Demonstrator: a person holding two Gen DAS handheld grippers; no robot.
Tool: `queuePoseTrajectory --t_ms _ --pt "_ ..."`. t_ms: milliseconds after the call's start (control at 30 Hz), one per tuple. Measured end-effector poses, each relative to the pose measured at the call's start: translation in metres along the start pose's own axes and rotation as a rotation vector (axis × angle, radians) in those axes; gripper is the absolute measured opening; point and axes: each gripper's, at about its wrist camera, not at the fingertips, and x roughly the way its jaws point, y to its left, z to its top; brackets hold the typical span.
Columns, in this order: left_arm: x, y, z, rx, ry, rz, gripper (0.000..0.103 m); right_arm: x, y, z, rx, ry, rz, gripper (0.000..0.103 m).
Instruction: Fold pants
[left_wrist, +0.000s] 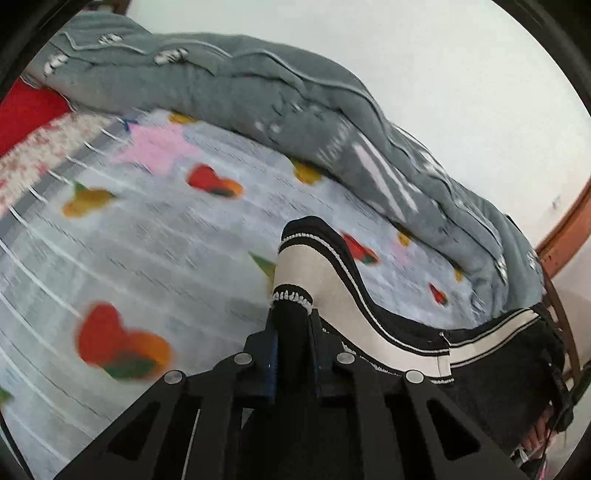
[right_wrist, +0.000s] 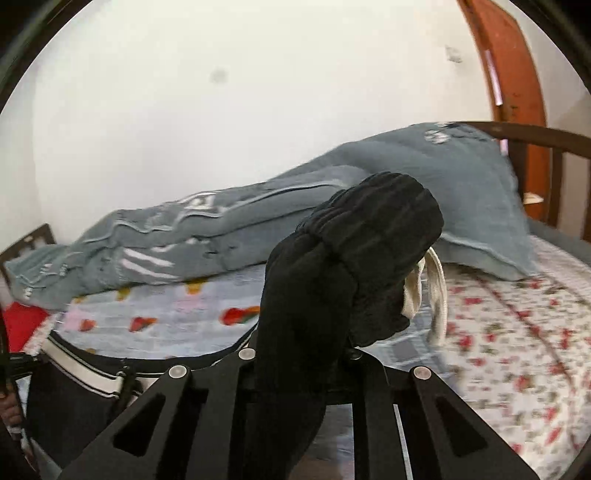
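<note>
My left claw (left_wrist: 291, 325) clamped on the cuff of the black pants (left_wrist: 369, 295) with their cream side stripe, my right claw (right_wrist: 314, 354) pinching the bunched waistband, garment slung between them above the fruit-print sheet (left_wrist: 147, 240), grey quilt (left_wrist: 258, 92) heaped along the wall

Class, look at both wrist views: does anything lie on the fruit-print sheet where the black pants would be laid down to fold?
Nothing visible does. Both grippers, left gripper and right gripper, are shut on the black pants, held above the fruit-print sheet. The grey quilt is bunched along the far edge by the wall, beyond that open stretch.
</note>
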Motion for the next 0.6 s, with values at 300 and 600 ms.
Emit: queuePoseTrajectory --t_ms 300,600 --pt "0.025 0.036 0.047 0.013 -0.011 0.105 0.013 0.073 0.021 -0.021 0.040 0.094 0.005 0.014" --pt "0.073 0.055 0.051 -0.036 0.029 0.141 0.015 0.130 0.000 -0.054 0.010 0.315 -0.132 0.019"
